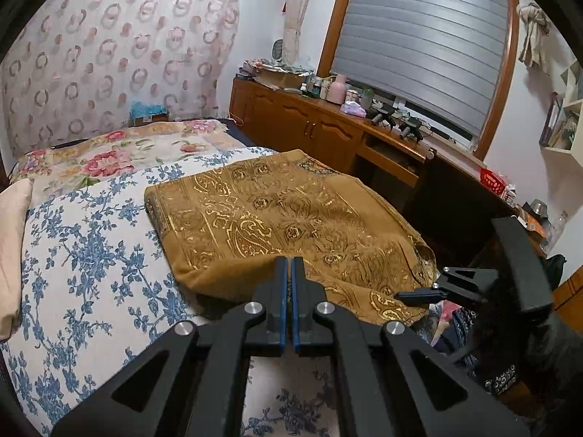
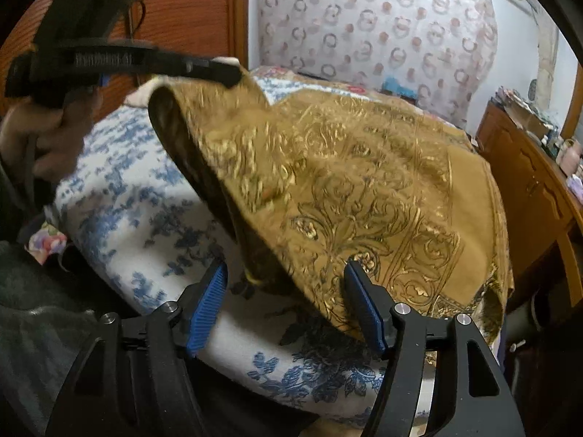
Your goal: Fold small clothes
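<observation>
A mustard-gold cloth with a shiny paisley print (image 1: 277,211) lies on the blue-flowered bed sheet (image 1: 91,255). My left gripper (image 1: 291,260) is shut on the cloth's near edge. In the right wrist view that left gripper (image 2: 229,73) holds the edge raised, so the cloth (image 2: 364,182) hangs like a tent with its dark underside showing. My right gripper (image 2: 286,269) stands open at the bed's near edge, with the cloth's lower corner hanging between its blue pads without being pressed. One of its fingers (image 1: 419,293) shows low on the right in the left wrist view.
A wooden cabinet (image 1: 309,127) crowded with bottles and boxes runs along the bed's right side under a shuttered window. A flowered quilt (image 1: 109,156) covers the far end of the bed. A pink pillow (image 1: 11,247) lies at the left. A hand (image 2: 54,134) grips the left tool.
</observation>
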A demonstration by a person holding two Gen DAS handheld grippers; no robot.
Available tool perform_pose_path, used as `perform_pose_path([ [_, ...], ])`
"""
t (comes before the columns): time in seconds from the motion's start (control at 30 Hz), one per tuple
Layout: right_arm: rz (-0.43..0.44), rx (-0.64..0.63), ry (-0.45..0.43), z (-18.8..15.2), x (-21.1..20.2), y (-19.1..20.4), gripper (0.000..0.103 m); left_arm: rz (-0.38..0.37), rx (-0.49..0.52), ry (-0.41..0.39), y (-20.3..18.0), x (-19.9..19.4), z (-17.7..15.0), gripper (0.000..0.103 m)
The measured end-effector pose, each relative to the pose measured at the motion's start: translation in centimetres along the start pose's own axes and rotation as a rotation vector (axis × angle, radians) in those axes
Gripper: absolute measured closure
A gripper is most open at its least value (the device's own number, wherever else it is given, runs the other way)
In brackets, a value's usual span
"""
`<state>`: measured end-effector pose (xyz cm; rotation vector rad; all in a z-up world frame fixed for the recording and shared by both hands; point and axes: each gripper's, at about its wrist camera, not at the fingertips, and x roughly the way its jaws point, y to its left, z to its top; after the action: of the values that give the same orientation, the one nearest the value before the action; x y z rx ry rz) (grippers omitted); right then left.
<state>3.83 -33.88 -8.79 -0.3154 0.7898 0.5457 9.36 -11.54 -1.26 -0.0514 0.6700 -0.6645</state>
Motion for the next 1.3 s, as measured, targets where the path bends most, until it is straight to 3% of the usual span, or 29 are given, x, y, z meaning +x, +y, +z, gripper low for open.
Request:
perform_pose_path([
  [0.13, -0.042, 0.03, -0.003, 0.0, 0.7, -1.9, 0.037, 0.003, -0.008, -0.006, 0.4, -0.2, 0.0, 0.103],
  [0.17, -0.037, 0.045, -0.006, 0.0, 0.8, -2.5, 0.042, 0.002, -0.011, -0.007, 0.5, -0.2, 0.0, 0.103],
  [0.3, 0.014, 0.08, -0.039, 0.3, 0.6, -3.6, 0.088, 0.003, -0.008, -0.005, 0.7, 0.1, 0.3, 0.103],
  [0.4, 0.014, 0.094, -0.07, 1.1, 0.3, -4.0, 0.096, 0.017, -0.011, 0.001, 1.0, 0.6, 0.6, 0.103],
  [0.7, -0.04, 0.085, -0.183, 7.6, -0.6, -6.9, 0.098, 0.03, -0.05, 0.004, 3.8, 1.4, 2.8, 0.103],
  [0.9, -0.014, 0.063, -0.216, 12.5, 0.8, -8.4, 0.098, 0.045, -0.085, 0.021, 6.4, 2.4, 4.7, 0.103],
  [1.13, 0.012, 0.002, -0.183, 16.5, 4.5, -10.4, 0.098, 0.047, -0.123, 0.07, 9.8, 4.7, 6.9, 0.1],
  [1.3, 0.03, -0.044, -0.11, 18.5, 8.5, -11.5, 0.098, 0.106, -0.142, 0.072, 12.2, 5.6, 7.5, 0.086],
])
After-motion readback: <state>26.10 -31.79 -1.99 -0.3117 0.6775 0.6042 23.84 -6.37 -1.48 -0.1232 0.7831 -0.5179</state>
